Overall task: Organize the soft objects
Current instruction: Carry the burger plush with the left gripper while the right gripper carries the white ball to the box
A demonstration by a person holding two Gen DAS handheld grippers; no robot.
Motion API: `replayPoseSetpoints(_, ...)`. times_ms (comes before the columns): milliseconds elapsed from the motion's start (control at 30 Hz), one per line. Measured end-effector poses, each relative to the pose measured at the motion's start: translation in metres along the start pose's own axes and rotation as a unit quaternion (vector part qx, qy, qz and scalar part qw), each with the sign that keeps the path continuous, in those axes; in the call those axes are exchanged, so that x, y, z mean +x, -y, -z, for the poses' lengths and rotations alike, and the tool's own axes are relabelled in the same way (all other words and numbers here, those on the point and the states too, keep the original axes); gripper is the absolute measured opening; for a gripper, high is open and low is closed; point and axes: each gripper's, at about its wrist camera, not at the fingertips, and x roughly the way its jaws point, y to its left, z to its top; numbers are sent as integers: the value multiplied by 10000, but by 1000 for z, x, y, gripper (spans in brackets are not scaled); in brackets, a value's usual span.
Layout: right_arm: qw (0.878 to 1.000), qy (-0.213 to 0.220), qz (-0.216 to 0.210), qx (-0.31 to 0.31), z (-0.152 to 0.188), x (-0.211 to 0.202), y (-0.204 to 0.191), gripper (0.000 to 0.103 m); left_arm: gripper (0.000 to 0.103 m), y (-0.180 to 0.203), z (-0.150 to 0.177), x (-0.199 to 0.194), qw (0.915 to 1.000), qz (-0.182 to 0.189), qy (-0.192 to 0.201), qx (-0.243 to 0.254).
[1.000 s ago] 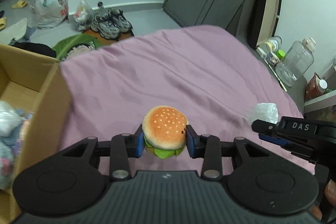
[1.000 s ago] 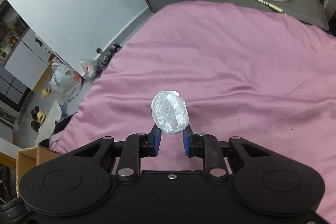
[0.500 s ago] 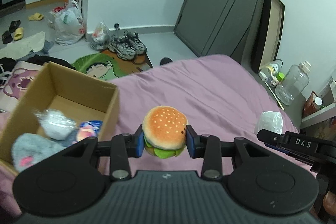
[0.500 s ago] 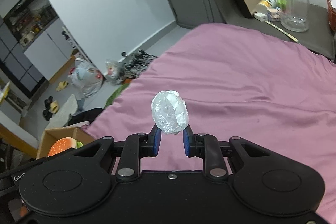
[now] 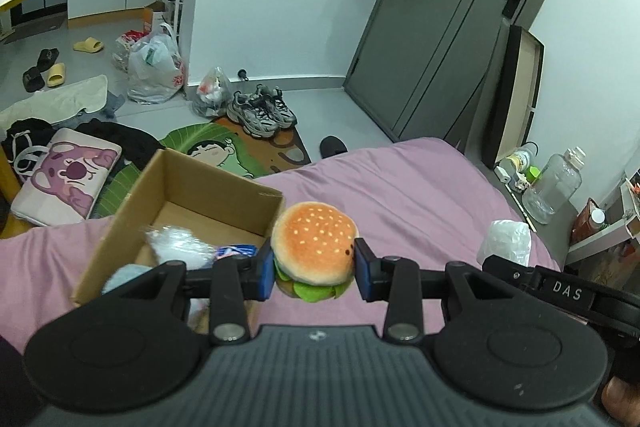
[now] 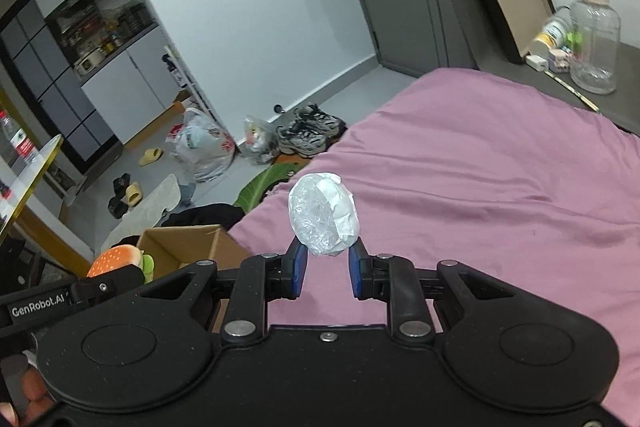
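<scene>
My left gripper is shut on a plush hamburger, held in the air just right of an open cardboard box on the pink bed. The box holds a white wrapped bundle, a blue-and-white item and a pale blue soft thing. My right gripper is shut on a white plastic-wrapped soft bundle above the bed. That bundle also shows in the left wrist view. The hamburger and the box show at lower left in the right wrist view.
On the floor beyond the bed are sneakers, plastic bags, a green cartoon mat, a purple bear bag and slippers. A large clear bottle and small items stand on a grey ledge at the bed's right.
Both grippers have risen and tilted up, so more of the room shows. The left gripper with the hamburger has moved so the box now lies just left of it. Both grips are unchanged.
</scene>
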Motion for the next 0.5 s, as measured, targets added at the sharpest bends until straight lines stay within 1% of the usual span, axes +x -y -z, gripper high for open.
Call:
replayPoseSetpoints(433,9987,180,-258,-406,7,-6,-46,22,38,-36,-10,-33,9998,-27,178,-58)
replayPoseSetpoints(500,9984,178,-263,-474,8,-4,-52,22,38,-44,-16,-35,9997,-109,216,-67)
